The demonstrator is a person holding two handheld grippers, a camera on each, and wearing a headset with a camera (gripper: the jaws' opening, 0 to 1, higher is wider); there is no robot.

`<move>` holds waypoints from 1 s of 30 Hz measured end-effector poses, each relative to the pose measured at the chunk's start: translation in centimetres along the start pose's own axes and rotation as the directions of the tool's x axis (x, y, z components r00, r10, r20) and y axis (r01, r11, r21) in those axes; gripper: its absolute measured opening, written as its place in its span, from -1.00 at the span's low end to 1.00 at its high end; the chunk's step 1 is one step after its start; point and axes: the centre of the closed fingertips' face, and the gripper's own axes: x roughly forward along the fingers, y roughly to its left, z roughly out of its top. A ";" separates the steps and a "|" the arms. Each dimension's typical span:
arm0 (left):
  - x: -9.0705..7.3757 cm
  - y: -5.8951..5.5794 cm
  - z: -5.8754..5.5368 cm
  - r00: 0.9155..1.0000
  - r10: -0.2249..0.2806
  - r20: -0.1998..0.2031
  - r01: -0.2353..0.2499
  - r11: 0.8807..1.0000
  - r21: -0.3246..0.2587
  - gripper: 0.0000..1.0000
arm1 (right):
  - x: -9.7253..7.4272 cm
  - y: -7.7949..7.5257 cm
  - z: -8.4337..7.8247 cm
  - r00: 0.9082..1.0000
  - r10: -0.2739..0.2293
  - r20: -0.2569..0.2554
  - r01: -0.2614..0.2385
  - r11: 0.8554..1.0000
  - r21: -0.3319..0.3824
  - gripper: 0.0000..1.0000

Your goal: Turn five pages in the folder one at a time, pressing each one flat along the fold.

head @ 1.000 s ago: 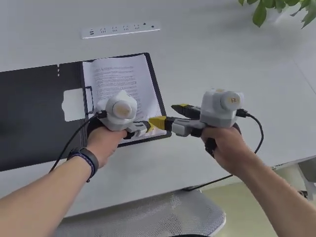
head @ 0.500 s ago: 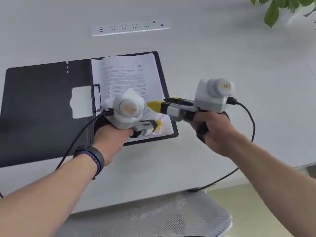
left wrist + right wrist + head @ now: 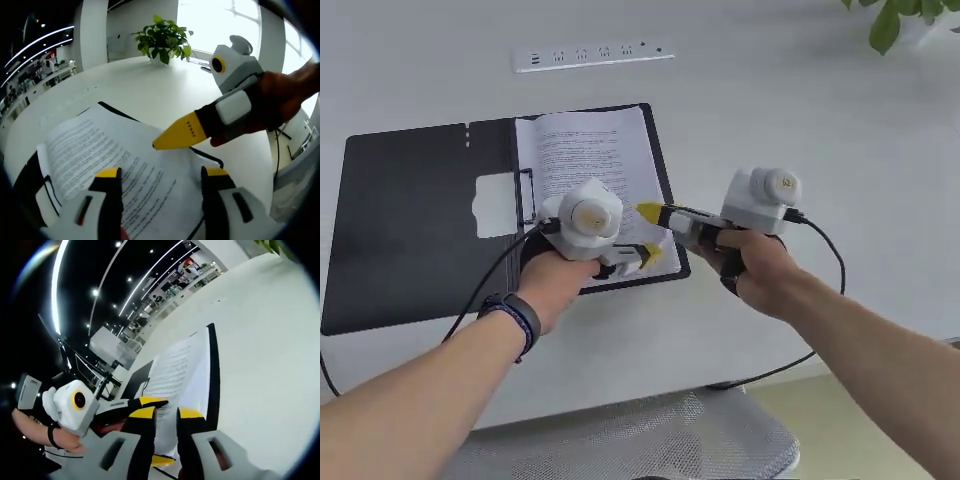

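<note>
A black folder point(image 3: 410, 230) lies open on the white table, with a printed page point(image 3: 585, 150) flat on its right half. My left gripper point(image 3: 645, 258) rests over the page's lower right corner, its jaws open wide above the page point(image 3: 100, 145). My right gripper point(image 3: 650, 212) reaches in from the right, and its yellow tip point(image 3: 157, 145) touches the page near the right edge. In the right gripper view its jaws point(image 3: 166, 412) stand close together, shut, over the page point(image 3: 180, 365). Whether they pinch the sheet is unclear.
A white power strip point(image 3: 595, 55) lies beyond the folder. A potted plant point(image 3: 900, 20) stands at the far right corner. A mesh chair seat point(image 3: 640, 440) sits below the table's front edge. Cables trail from both grippers.
My right gripper has moved left, from beside the folder onto the page's right edge. The left gripper has stayed at the lower right corner. The head camera has shifted.
</note>
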 end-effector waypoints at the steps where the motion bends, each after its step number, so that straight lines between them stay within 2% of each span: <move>1: 0.0 -0.1 0.0 1.000 -0.002 0.000 0.002 1.000 0.000 0.30 | -0.1 0.0 0.0 1.000 -0.003 0.003 0.003 1.000 0.003 -0.77; 5: -0.5 -0.5 0.3 1.000 -0.024 0.008 0.024 0.999 -0.021 0.38 | -0.4 0.0 0.2 1.000 -0.006 0.018 0.005 1.000 0.016 -0.97; 12: -1.6 -0.7 0.8 0.999 -0.037 0.019 0.037 0.999 -0.009 0.48 | -0.4 0.4 0.7 1.000 0.004 0.028 -0.004 1.000 0.029 -1.00; 15: -1.8 -0.1 0.3 0.999 -0.034 0.013 0.034 0.999 -0.014 0.53 | -0.3 0.7 0.9 0.999 0.006 0.032 -0.007 0.999 0.034 -1.00; 21: -3.4 0.9 0.9 0.999 -0.013 0.048 0.014 0.999 -0.031 0.57 | -0.2 1.7 1.3 0.999 0.013 0.041 -0.014 0.999 0.036 -1.00; 24: -4.4 1.5 1.0 0.999 0.001 0.055 0.000 1.000 -0.026 0.58 | 0.1 2.3 1.6 0.998 0.022 0.052 -0.027 0.995 0.099 -1.00; 30: -6.8 2.4 0.8 0.996 0.025 0.081 -0.023 0.999 -0.028 0.61 | 0.7 4.1 2.1 0.997 0.045 0.061 -0.050 0.995 0.085 -1.00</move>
